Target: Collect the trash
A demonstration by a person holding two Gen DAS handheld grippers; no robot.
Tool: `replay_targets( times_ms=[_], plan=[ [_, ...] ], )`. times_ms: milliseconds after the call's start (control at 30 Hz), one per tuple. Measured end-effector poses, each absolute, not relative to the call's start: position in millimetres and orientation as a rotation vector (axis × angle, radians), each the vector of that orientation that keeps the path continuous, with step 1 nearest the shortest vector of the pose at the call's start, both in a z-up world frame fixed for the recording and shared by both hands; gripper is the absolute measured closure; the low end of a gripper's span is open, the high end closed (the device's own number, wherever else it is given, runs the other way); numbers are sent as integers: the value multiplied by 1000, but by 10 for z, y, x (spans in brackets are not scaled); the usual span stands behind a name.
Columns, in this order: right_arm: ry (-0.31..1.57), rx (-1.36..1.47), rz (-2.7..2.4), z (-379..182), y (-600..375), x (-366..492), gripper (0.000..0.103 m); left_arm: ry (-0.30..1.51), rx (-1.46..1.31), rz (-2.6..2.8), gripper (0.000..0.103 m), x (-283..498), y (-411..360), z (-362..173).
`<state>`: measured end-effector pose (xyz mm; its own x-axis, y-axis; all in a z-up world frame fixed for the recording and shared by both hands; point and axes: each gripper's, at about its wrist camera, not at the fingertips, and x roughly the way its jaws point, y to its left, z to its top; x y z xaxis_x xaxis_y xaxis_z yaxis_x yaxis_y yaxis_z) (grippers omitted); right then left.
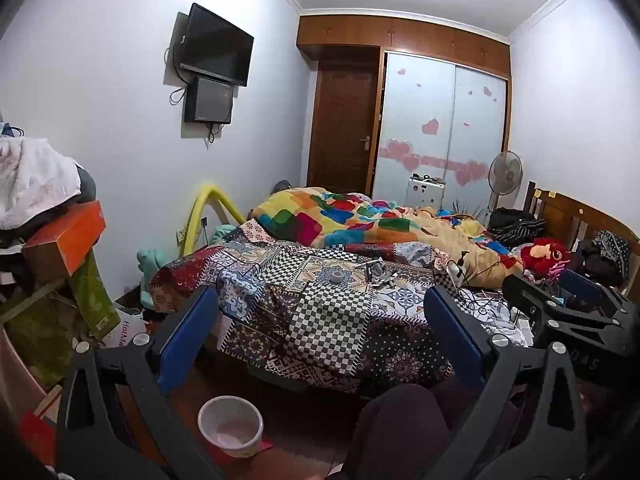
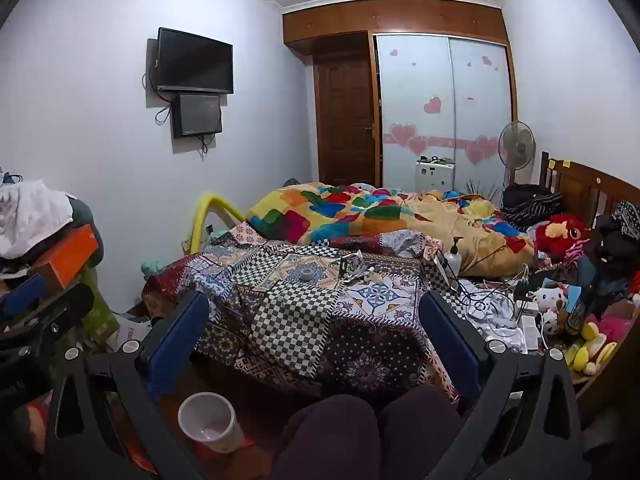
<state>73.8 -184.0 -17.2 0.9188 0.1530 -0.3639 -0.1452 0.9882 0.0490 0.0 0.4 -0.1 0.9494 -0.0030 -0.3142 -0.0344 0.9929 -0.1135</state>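
Nothing collected yet: your left gripper [image 1: 320, 312] and right gripper [image 2: 316, 312] both spread empty, scraps [image 2: 360, 272] on bedspread [image 2: 300, 312], bin [image 2: 208, 420] below.

The bed [image 2: 360, 344] is covered by a patchwork bedspread [image 2: 304, 312] of checkered and floral squares that hangs over its near edge. Near the middle of the spread lies a roll of tape [image 2: 307, 274], and just beside it, to the right, a small heap of crumpled scraps [image 2: 358, 270]. Farther back a bright multicoloured quilt [image 2: 360, 212] is bunched across the bed. Along the right side lie a pump bottle [image 2: 454, 254], tangled cables [image 2: 484, 296], a red plush toy [image 2: 560, 232] and dark clothes [image 2: 528, 200]. On the wooden floor [image 2: 260, 400] before the bed stands a pale plastic bucket [image 2: 210, 420].
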Motion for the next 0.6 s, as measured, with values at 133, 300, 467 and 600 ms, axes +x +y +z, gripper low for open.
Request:
replay_targets(
  times_ms=[133,300,467,600],
  plan=[
    [377,23,151,-169,-1837,741,0,321,-112,11,0,-1,2,-2],
    [381,29,150,-188,-1849,733,0,320,-106,6,0,-17,-11,-1],
    [385,29,150,-190,-1864,738,0,324,-106,3,0,23,15,14],
    [386,29,153,-189,-1872,735,0,328,-104,1,0,4,6,12]
  ],
)
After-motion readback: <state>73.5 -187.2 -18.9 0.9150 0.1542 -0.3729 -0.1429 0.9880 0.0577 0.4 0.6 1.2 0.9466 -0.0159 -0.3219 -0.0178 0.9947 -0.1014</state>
